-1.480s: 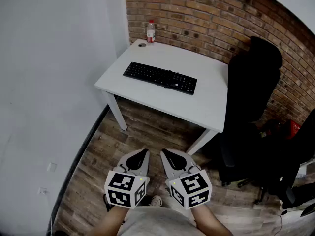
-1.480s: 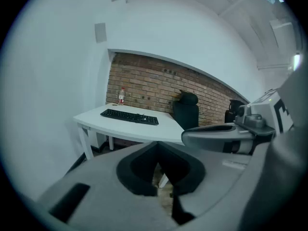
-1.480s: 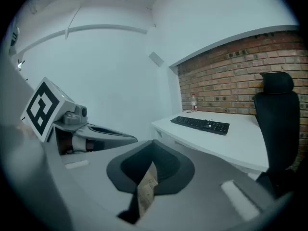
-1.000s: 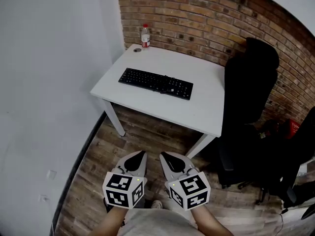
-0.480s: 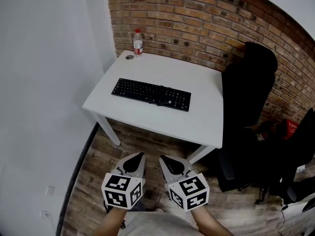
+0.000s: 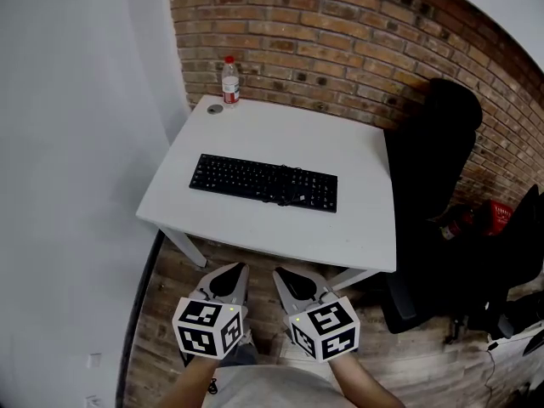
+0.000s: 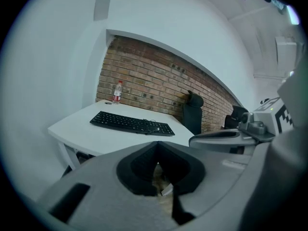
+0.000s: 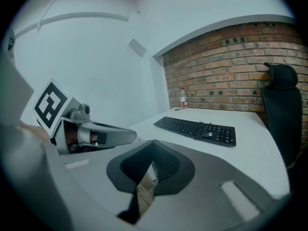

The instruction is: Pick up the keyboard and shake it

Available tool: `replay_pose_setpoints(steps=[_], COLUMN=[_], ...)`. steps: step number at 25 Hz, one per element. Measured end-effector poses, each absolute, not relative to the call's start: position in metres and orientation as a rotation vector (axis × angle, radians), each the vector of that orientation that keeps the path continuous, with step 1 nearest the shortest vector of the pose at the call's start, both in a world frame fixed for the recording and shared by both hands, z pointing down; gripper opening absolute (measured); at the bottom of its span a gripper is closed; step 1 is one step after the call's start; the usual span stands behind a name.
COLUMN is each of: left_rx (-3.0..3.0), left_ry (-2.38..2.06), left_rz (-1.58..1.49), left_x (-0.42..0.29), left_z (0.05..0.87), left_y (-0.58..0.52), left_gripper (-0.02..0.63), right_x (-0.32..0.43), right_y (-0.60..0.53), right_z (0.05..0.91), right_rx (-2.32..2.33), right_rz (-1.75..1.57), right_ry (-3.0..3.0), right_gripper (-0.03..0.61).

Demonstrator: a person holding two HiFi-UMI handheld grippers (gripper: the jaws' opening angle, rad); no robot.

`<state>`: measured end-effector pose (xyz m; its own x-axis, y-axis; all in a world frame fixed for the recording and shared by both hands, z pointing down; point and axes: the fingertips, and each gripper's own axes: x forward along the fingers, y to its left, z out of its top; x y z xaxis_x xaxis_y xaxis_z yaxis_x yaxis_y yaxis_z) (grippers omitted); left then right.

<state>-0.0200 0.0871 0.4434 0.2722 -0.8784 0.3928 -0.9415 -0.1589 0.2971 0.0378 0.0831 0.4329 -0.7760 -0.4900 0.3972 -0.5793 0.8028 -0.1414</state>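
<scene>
- Black against the white surface (image 6: 367,228), the keyboard (image 6: 263,184) is lying flat near the middle in the head view, long side toward me, with what looks like its cable bunched on the keys. A bottle (image 6: 229,80) is standing at the far left corner by the brick wall (image 6: 340,32), well apart from the keyboard, and a dark chair (image 6: 438,151) is sitting at the right end.
- Lower in that view I am holding the left tool (image 6: 235,271) and the right tool (image 6: 281,274) side by side over the wooden floor (image 6: 174,291), just short of the near edge of the surface. Both are pointing toward the keyboard and neither is touching it.
- Looking along the left tool's jaws in the left gripper view, I am seeing them pressed together with nothing between them. The keyboard (image 7: 131,123) is lying beyond them on the surface, apart from the tips.
- Looking along the right tool's jaws in the right gripper view, I am seeing the same: jaws closed, nothing gripped, the keyboard (image 8: 196,128) ahead and out of reach.
- Judging from this, the task is only beginning. Nothing is picked up yet. I am going to need to reach over the surface, open both tools, grip the keyboard, probably at its two ends, lift it clear and shake it.
</scene>
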Motion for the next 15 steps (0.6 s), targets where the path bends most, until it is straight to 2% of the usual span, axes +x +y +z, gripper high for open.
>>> replay_pose_setpoints(steps=[15], left_rx=[2.130], left_ry=[-1.506], left_rz=[0.184], left_x=[-0.089], left_z=[0.440], left_y=[0.015], left_gripper=[-0.009], right_x=[-0.031], right_y=[0.017], right_z=[0.425], right_rx=[0.931], right_rz=[0.396], right_ry=[-2.581], right_gripper=[0.011])
